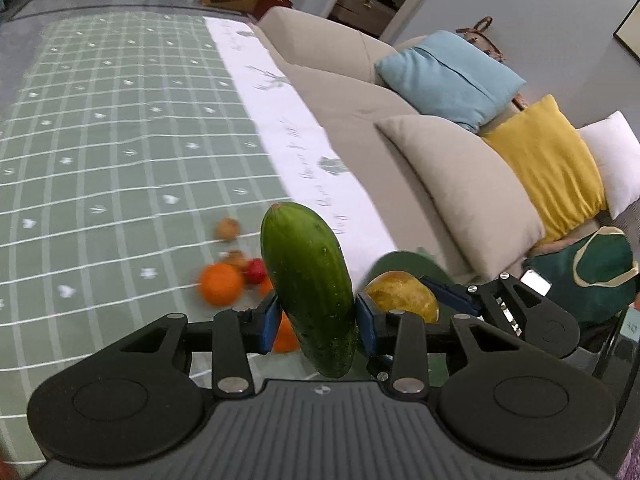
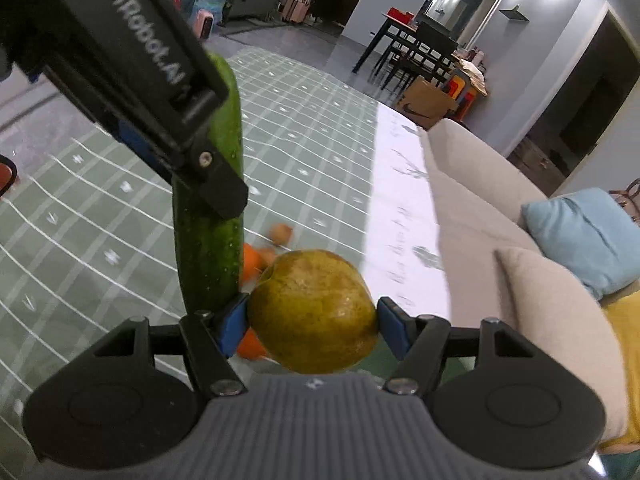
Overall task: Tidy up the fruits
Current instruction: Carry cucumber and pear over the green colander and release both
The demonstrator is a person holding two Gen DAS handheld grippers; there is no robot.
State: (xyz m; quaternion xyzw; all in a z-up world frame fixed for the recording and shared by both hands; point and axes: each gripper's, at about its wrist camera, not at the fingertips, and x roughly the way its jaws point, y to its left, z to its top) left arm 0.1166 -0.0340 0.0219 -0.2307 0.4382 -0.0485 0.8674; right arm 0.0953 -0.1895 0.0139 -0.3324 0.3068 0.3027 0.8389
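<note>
My left gripper (image 1: 316,322) is shut on a green cucumber (image 1: 308,284) and holds it upright above the floor mat. My right gripper (image 2: 314,326) is shut on a yellow-green round fruit (image 2: 314,310), close beside the left one. In the left wrist view that fruit (image 1: 402,296) and the right gripper (image 1: 408,300) show just right of the cucumber. In the right wrist view the cucumber (image 2: 210,240) and the left gripper's body (image 2: 132,68) fill the upper left. On the mat below lie an orange (image 1: 220,284), a red fruit (image 1: 256,271) and brown fruits (image 1: 227,229).
A green checked mat (image 1: 120,140) with a white strip (image 1: 288,128) covers the floor. A beige sofa (image 1: 440,168) with blue (image 1: 452,76), yellow (image 1: 548,164) and white cushions stands right. A green bag (image 1: 588,276) sits near it. A dining table (image 2: 404,40) stands far back.
</note>
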